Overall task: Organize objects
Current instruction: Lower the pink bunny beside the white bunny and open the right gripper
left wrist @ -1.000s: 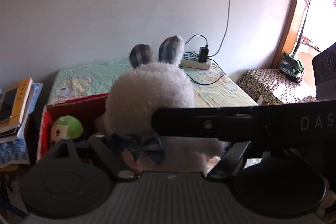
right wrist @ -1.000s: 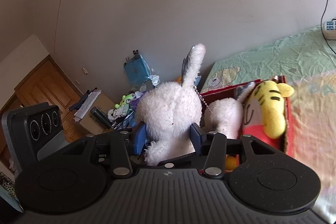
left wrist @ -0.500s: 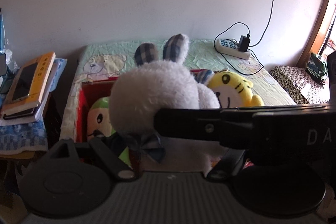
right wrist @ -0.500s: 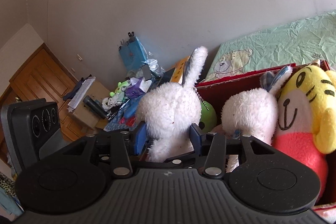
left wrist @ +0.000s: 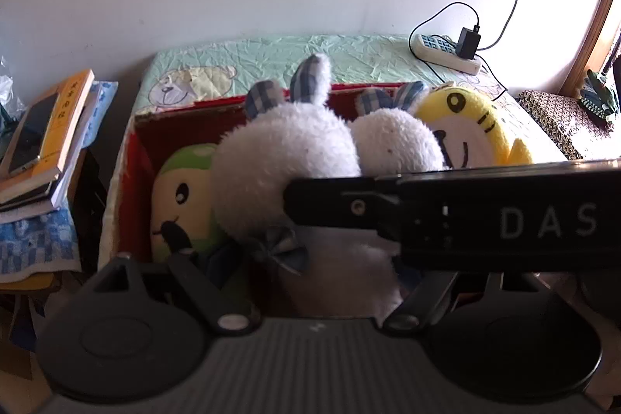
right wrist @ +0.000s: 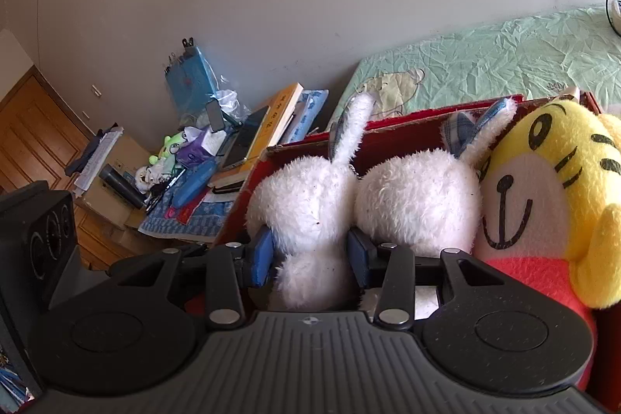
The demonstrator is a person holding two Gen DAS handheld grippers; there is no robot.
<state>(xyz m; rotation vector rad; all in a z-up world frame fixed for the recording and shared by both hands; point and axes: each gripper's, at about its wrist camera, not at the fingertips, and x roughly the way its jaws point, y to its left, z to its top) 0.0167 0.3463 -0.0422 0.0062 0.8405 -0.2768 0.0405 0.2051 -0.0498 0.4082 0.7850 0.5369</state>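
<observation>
The right gripper [right wrist: 310, 257] is held low over the red box [right wrist: 407, 121], its blue-padded fingers [right wrist: 261, 257] clenched on the body of a white plush rabbit [right wrist: 306, 196]. The same rabbit [left wrist: 283, 161] is seen in the left view, where the state of the left gripper [left wrist: 310, 282] cannot be told. The rabbit is pressed between a green plush [left wrist: 182, 193] and a second white rabbit [right wrist: 419, 196], beside a yellow tiger plush [right wrist: 543, 181]. Little free room is left inside the box walls.
</observation>
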